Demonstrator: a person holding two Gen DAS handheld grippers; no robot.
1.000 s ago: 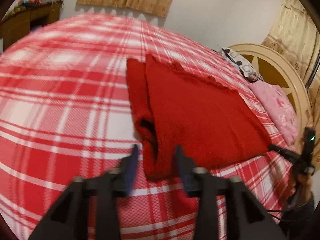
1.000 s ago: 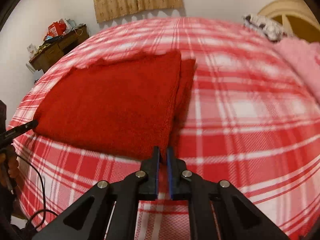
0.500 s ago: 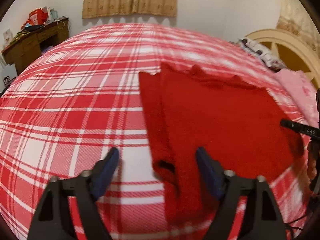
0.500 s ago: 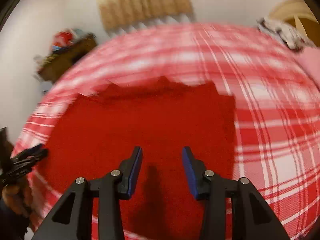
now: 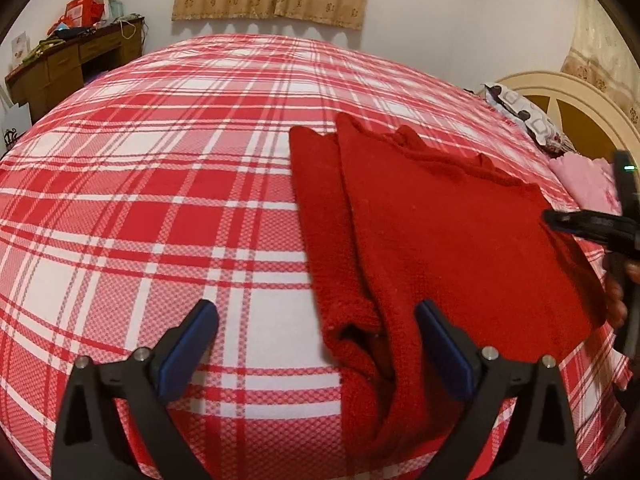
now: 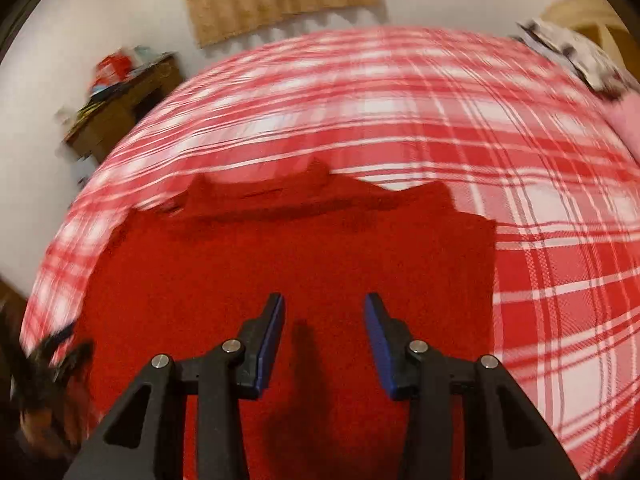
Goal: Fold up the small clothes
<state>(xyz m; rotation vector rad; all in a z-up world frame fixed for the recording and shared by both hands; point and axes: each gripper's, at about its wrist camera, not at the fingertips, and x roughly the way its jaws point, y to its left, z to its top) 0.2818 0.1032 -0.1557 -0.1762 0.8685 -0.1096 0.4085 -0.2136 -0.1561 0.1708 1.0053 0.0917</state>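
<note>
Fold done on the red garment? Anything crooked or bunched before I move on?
The red garment lies folded on the plaid bed, but not squarely: an under layer sticks out along its left edge, and the near corner is bunched and gaping between the open left gripper's fingers. The right gripper is open above it.

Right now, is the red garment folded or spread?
Folded: the red garment lies on the bed in stacked layers, a lower layer showing along its left edge.

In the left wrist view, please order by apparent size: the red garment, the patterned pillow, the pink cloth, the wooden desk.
1. Red garment.
2. Desk.
3 and 4. Pillow and pink cloth look alike. Both lie far off at the fisheye edge, so no ranking.
</note>
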